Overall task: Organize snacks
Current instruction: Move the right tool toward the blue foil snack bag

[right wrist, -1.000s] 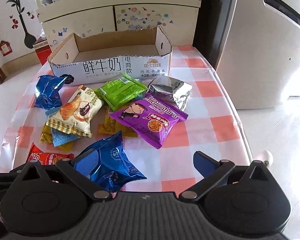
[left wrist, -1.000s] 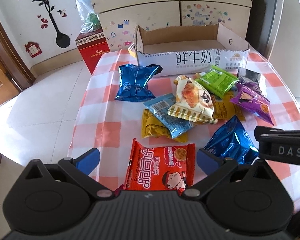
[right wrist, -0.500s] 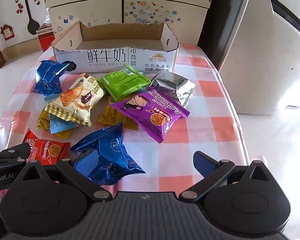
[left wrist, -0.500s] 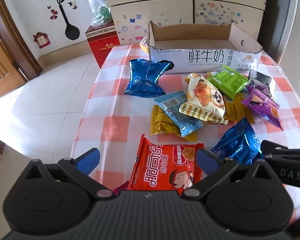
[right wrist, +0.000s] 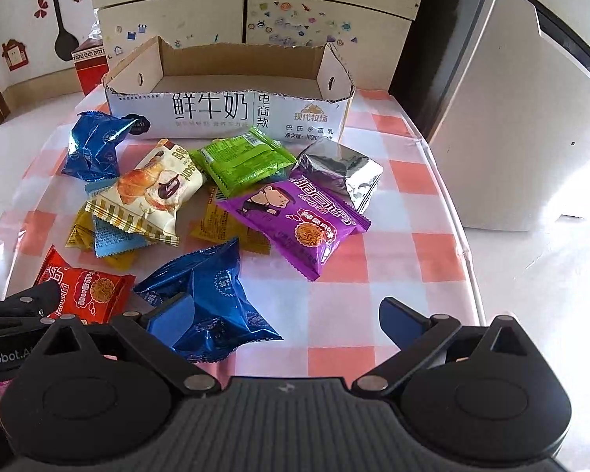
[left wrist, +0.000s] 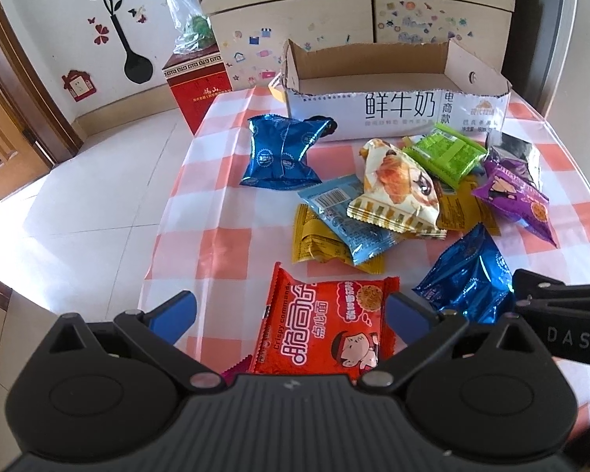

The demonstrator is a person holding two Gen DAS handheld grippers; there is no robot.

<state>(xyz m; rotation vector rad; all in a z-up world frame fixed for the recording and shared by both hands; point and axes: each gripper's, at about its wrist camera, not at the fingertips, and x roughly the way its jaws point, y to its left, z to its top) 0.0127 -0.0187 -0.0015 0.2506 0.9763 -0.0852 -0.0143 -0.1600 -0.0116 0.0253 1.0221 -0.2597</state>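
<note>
Several snack packets lie on a checked tablecloth point(left wrist: 216, 259) in front of an empty cardboard milk box point(left wrist: 397, 110) point(right wrist: 232, 108). A red noodle packet point(left wrist: 326, 326) point(right wrist: 86, 295) lies flat between the spread fingers of my left gripper point(left wrist: 291, 310), which is open. My right gripper point(right wrist: 287, 316) is open too. Its left finger sits over a blue foil packet point(right wrist: 212, 303) point(left wrist: 468, 287). Farther off lie a purple packet point(right wrist: 299, 216), a green one point(right wrist: 244, 159), a silver one point(right wrist: 342, 169), a croissant packet point(right wrist: 149, 192) and another blue one point(left wrist: 283, 149).
Yellow and light blue packets point(left wrist: 334, 228) lie under the croissant one. A red carton point(left wrist: 200, 86) stands on the floor left of the table. A cream cabinet point(right wrist: 251, 11) is behind the box, a white appliance point(right wrist: 531, 137) on the right. The table edge drops to tiled floor on the left.
Both grippers have drawn back and turned slightly, so the table and the box shifted in view. The red packet stays between the left fingers. No packet has moved.
</note>
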